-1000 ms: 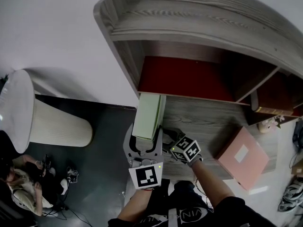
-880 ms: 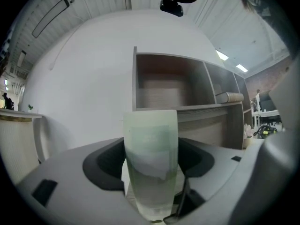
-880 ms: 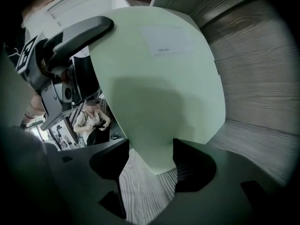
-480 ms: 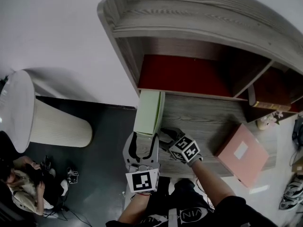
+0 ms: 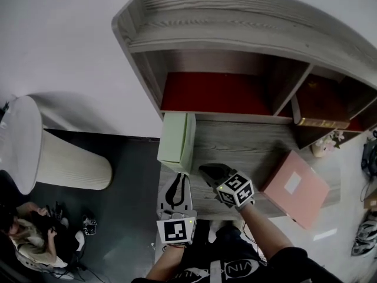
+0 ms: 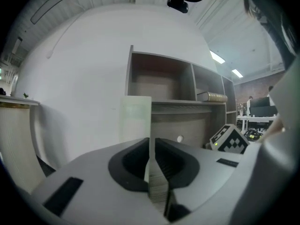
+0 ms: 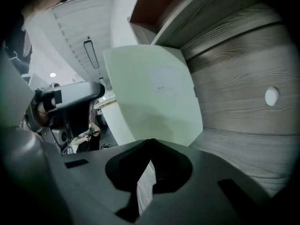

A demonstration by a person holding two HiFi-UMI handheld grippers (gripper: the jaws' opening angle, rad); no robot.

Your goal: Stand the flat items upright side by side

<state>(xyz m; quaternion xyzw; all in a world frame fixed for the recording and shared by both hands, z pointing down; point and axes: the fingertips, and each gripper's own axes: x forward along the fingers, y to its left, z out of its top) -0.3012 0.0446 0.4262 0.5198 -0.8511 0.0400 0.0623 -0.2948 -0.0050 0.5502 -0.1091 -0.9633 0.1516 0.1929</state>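
Fingers [image 6: 131,165] of our left gripper [image 5: 179,177] are closing, almost together, with nothing between them. Those of our right gripper [image 5: 207,171] are pressed together, also on nothing. Both grippers hang at the near edge of the counter [image 5: 247,149], just short of the pale green flat item [image 5: 175,135]. It stands upright at the counter's left end, free of both. Well apart to the right, the pink flat item [image 5: 296,187] lies flat. We judge the task about half done: the pink one must yet stand beside the green. Beyond rises the shelf unit [image 5: 215,93].
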